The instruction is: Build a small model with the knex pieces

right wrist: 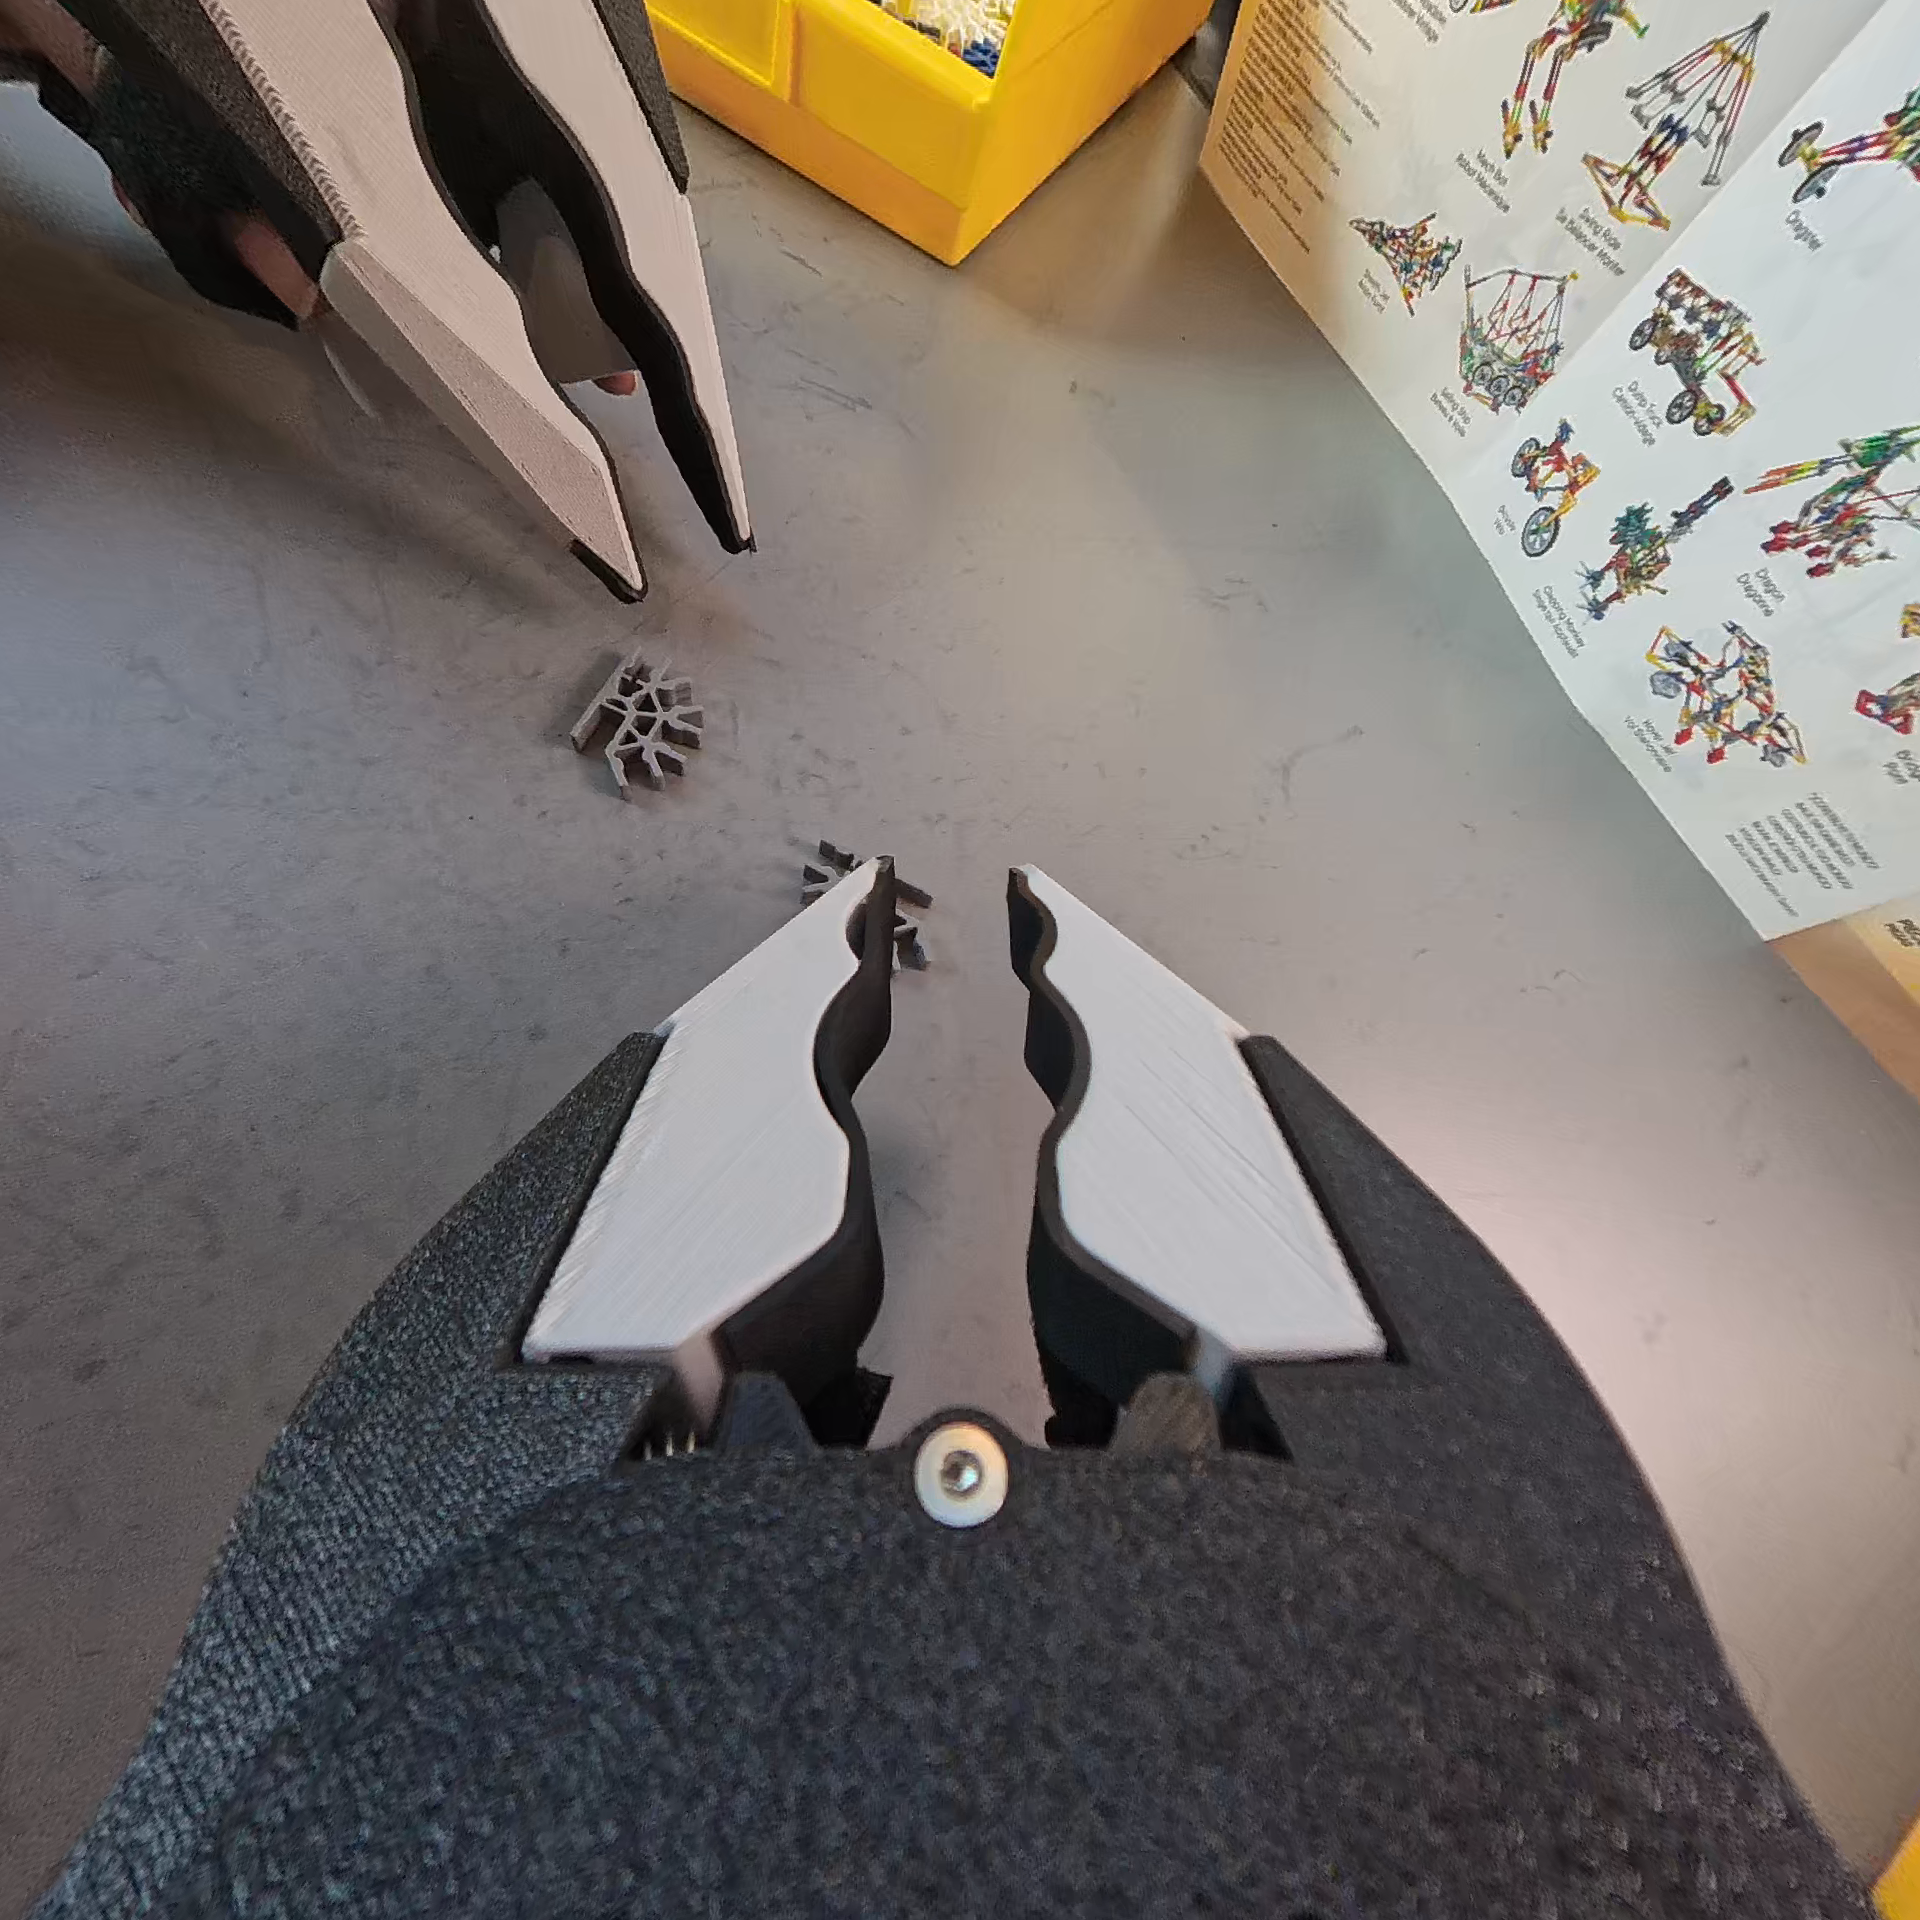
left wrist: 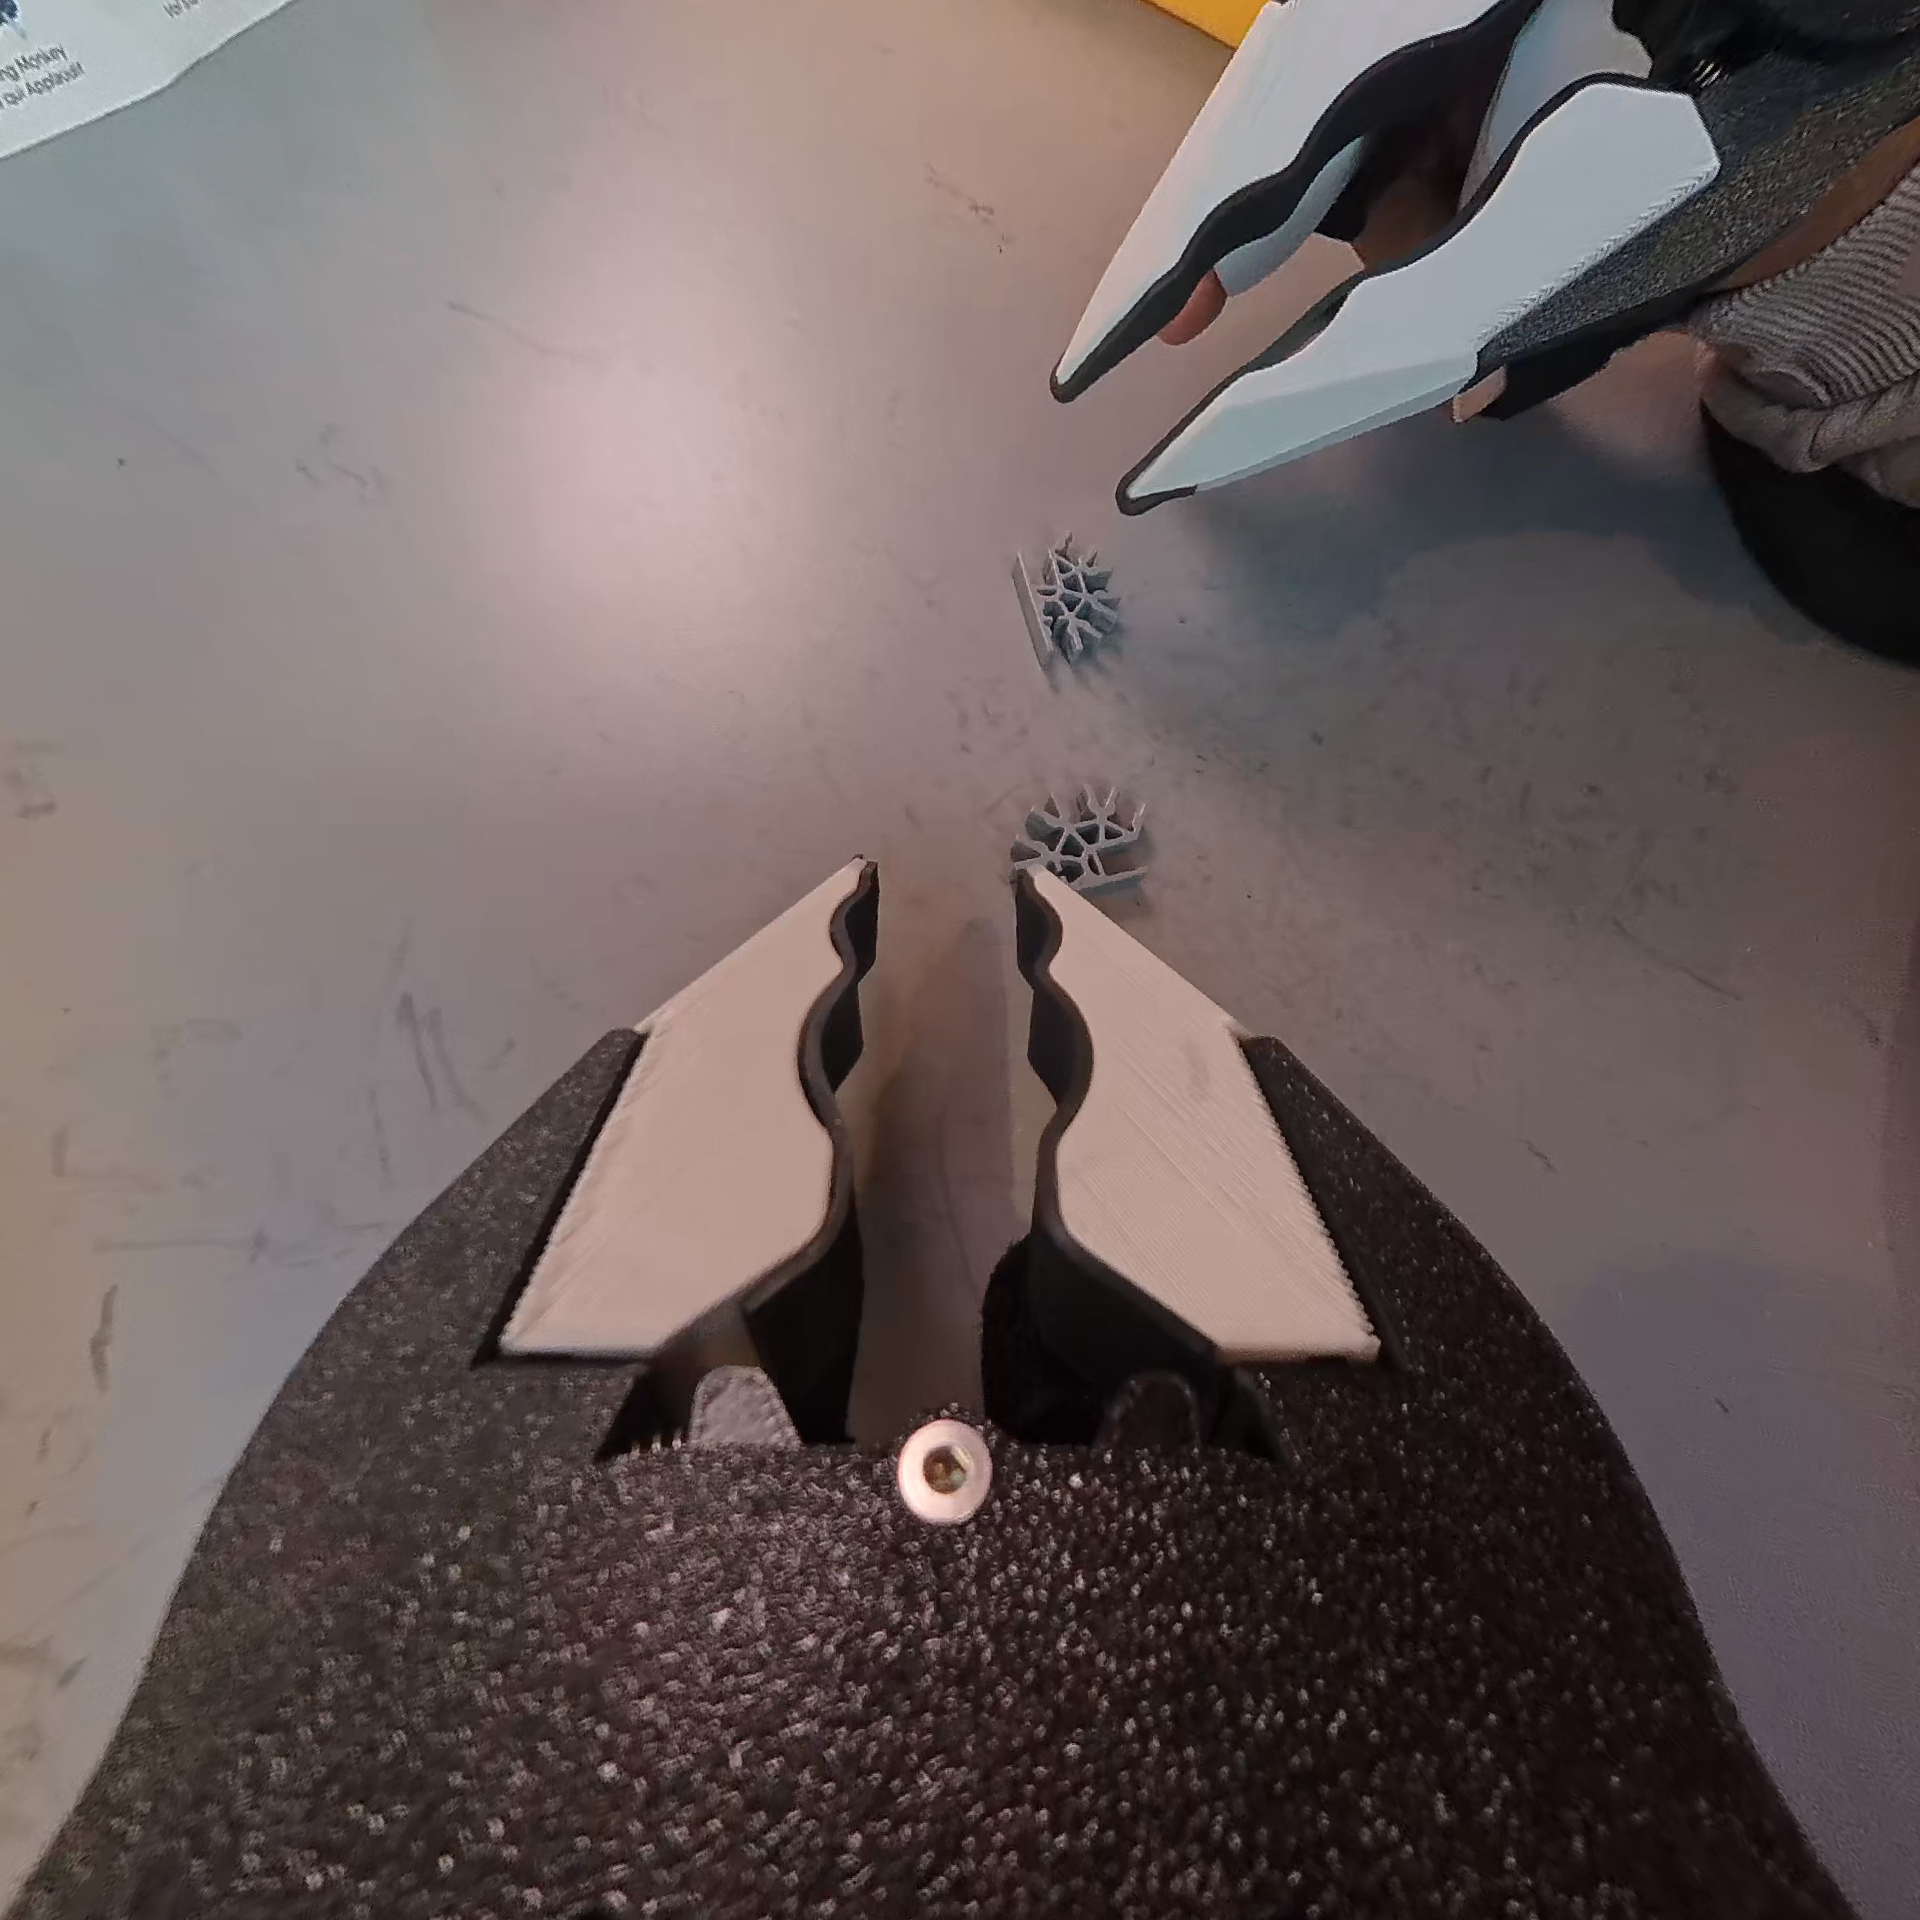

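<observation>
Two claws over two grey connector pieces on a scuffed desk (left wrist: 520, 520).

Left claw (left wrist: 943, 871), fingers apart, empty, beside the near snowflake-shaped connector (left wrist: 1081, 842); right claw (right wrist: 943, 871), also apart and empty, overlaps the other connector (right wrist: 831, 871). Farther off: yellow bin (right wrist: 914, 135), printed sheet (right wrist: 1621, 416).

A scuffed grey bench (right wrist: 1195, 644) filling both views, marked with dark scratches and smudges and washed by a soft pale glare. Toward the far edge, a yellow bin (right wrist: 914, 135); along the right edge, an unfolded printed sheet (right wrist: 1621, 436) of colourful model pictures, lying flat.
</observation>
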{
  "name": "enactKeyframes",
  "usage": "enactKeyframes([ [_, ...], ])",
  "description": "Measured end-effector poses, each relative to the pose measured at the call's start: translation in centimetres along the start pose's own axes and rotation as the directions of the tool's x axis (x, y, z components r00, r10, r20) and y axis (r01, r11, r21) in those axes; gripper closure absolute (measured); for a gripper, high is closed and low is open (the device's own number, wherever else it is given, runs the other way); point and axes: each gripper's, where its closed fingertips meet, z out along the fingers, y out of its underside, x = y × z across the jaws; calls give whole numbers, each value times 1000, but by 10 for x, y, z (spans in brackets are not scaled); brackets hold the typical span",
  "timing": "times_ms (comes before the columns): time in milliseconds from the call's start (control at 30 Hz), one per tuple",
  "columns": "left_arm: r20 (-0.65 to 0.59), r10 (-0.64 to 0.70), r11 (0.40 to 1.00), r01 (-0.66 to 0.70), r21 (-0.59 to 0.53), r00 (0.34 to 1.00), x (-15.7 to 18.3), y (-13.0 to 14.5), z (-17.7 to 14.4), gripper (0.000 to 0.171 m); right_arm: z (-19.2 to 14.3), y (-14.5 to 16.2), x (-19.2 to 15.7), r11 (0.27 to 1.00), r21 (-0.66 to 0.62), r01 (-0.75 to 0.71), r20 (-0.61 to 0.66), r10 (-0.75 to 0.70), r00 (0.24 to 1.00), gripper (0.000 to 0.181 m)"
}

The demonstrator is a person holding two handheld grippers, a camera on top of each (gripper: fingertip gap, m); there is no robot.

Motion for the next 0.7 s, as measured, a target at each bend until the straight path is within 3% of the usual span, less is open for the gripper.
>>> enactKeyframes([
  [233, -15, -14, 1000, 14, 7, 1000, 0, 0, 0, 145, -1, 4, 4, 998, -10, -66, 9, 66, 998, 158],
  [433, -47, 9, 1000, -9, -1, 999, 8, 1, 2, 144, -1, 10, -20, 998, -64, -27, 135, 35, 990, 147],
  [700, -90, 48, 998, -51, -32, 995, 20, 6, 9, 141, 9, 20, -19, 992, -116, -57, 113, 70, 991, 147],
])
